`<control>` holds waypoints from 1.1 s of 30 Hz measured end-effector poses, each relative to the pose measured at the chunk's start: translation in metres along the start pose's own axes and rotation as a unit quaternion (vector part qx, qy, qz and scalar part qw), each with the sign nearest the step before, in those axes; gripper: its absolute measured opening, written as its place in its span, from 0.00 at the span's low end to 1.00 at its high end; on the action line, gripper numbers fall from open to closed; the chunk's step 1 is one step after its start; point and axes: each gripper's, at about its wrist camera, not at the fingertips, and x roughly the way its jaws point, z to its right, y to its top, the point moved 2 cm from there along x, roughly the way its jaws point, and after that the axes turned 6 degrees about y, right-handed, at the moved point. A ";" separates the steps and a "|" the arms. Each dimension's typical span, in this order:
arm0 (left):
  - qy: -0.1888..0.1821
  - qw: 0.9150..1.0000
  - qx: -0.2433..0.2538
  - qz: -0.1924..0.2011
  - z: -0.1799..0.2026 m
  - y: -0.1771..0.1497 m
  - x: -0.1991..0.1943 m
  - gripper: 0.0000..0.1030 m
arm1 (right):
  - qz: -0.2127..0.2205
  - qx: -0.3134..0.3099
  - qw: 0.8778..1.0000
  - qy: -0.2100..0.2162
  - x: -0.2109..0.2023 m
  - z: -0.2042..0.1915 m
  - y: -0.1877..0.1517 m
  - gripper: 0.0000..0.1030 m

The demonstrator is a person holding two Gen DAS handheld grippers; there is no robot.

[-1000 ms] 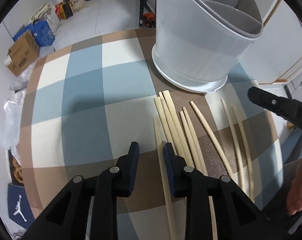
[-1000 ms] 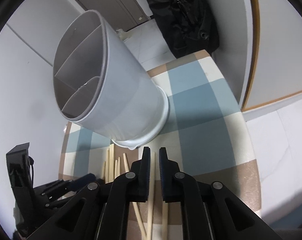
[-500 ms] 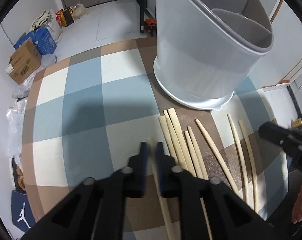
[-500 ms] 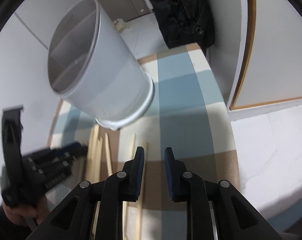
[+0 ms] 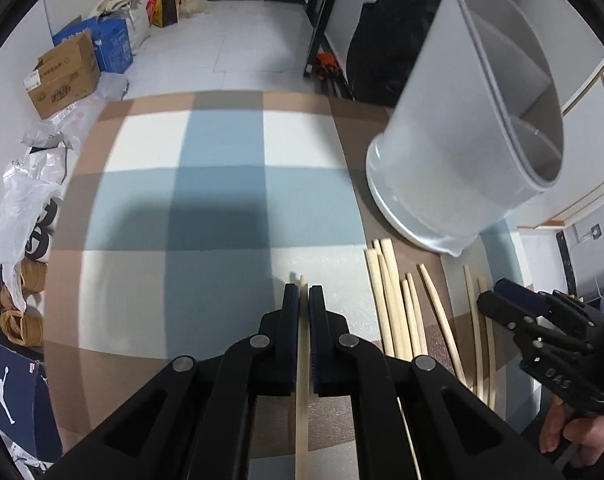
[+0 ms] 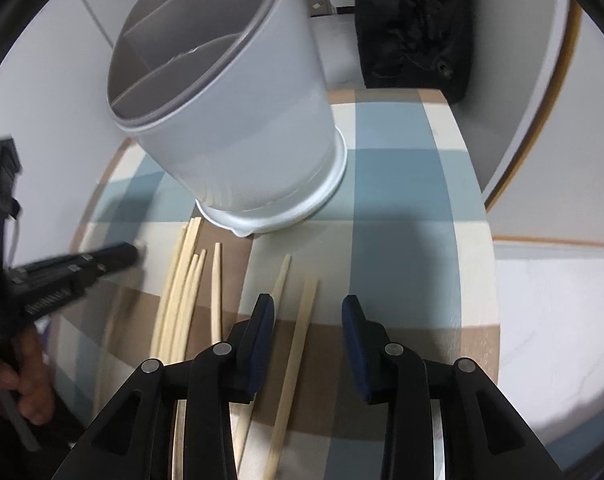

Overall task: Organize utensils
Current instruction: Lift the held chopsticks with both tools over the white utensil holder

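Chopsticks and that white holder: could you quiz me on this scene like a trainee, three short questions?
1. True or false: the left tongs are shut on a chopstick.
2. What lies between the fingers of the right tongs?
A. a spoon
B. a chopstick, not pinched
C. nothing
3. Fill in: the white utensil holder is split inside into ____ and so far holds no chopsticks.

Key
1. True: the pads close on one chopstick, apart from the loose chopsticks beside it.
2. B: the tongs have just been opening, and the chopstick on the cloth lies free between them.
3. compartments.
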 end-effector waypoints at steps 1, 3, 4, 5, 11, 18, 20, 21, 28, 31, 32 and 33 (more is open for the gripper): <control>0.002 1.000 0.000 0.005 0.001 0.002 0.000 0.01 | 0.000 -0.005 1.000 -0.006 0.001 -0.002 0.000 0.32; -0.005 1.000 -0.008 0.017 0.002 0.001 -0.008 0.01 | 0.001 -0.021 0.999 -0.026 0.002 -0.005 -0.001 0.27; -0.007 1.000 -0.011 0.021 0.003 0.000 -0.009 0.01 | 0.002 -0.027 0.999 -0.035 0.004 -0.006 -0.001 0.17; -0.007 1.000 -0.013 0.027 0.004 0.000 -0.012 0.01 | 0.003 -0.031 0.999 -0.043 0.004 -0.007 -0.001 0.10; -0.015 0.997 -0.023 0.070 -0.002 0.008 -0.029 0.01 | 0.031 0.006 0.999 -0.027 -0.007 0.004 0.001 0.05; -0.023 0.991 -0.039 0.128 -0.025 0.025 -0.041 0.01 | 0.140 0.051 0.989 0.019 -0.054 0.011 0.012 0.05; -0.027 0.988 -0.044 0.144 -0.030 0.029 -0.047 0.01 | 0.168 0.048 0.984 0.021 -0.067 0.011 0.014 0.05; -0.029 0.986 -0.048 0.155 -0.031 0.031 -0.051 0.01 | 0.188 0.046 0.981 0.023 -0.077 0.010 0.014 0.05; -0.042 0.978 -0.050 0.196 -0.032 0.036 -0.069 0.01 | 0.267 0.013 0.963 0.020 -0.114 -0.002 0.024 0.05; -0.047 0.975 -0.042 0.212 -0.028 0.037 -0.079 0.01 | 0.293 0.000 0.956 0.020 -0.128 -0.007 0.027 0.05; -0.047 0.974 -0.040 0.216 -0.026 0.037 -0.083 0.01 | 0.300 -0.003 0.954 0.021 -0.133 -0.010 0.025 0.05; -0.049 0.974 -0.037 0.220 -0.025 0.038 -0.086 0.01 | 0.307 -0.007 0.951 0.023 -0.137 -0.012 0.026 0.05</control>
